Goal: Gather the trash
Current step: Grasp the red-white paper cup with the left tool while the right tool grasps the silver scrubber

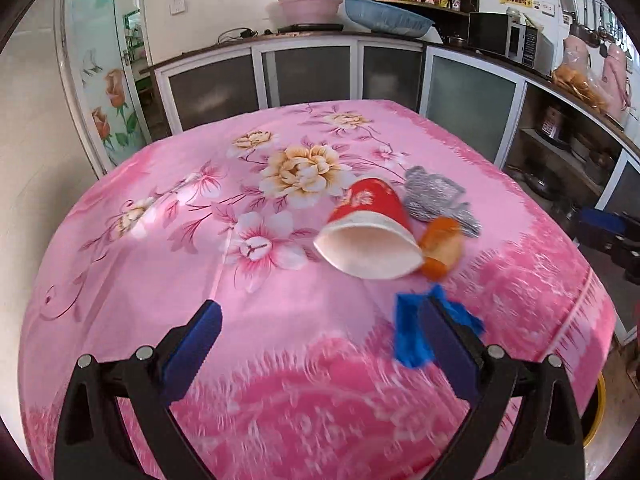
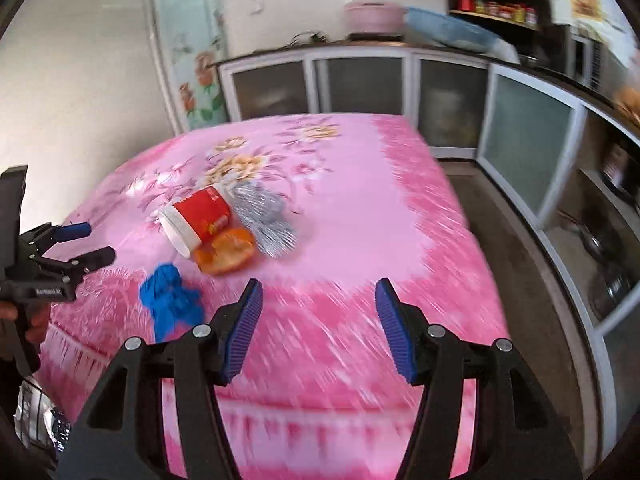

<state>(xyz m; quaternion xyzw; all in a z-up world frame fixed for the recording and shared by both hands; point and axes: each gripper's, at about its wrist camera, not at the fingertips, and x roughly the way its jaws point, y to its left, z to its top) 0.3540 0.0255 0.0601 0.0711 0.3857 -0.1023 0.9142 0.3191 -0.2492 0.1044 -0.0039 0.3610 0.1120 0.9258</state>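
Trash: red paper cup (image 1: 366, 226), orange wrapper (image 1: 442, 248), silver foil (image 1: 436, 196), blue scrap (image 1: 412, 332) clustered
Surface: pink floral tablecloth (image 1: 200, 240)
Room: kitchen cabinets (image 1: 312, 76)
Right view only: person's hand (image 2: 34, 320)
Tools: left gripper (image 1: 320, 344), right gripper (image 2: 319, 328) jaws apart, empty

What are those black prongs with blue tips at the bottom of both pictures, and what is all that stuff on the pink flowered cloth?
No robot here: a person holds a hand tool in each hand, each with two jaws and a wide-angle camera looking along them. One picture comes from the left gripper, the other from the right gripper, which also sees the left tool and a hand at its edge. Both stand open and hold nothing. On the pink tablecloth lies the trash: a tipped red paper cup, an orange piece, a silvery crumpled wrapper and a blue scrap, close together. The blur means the hands are moving.
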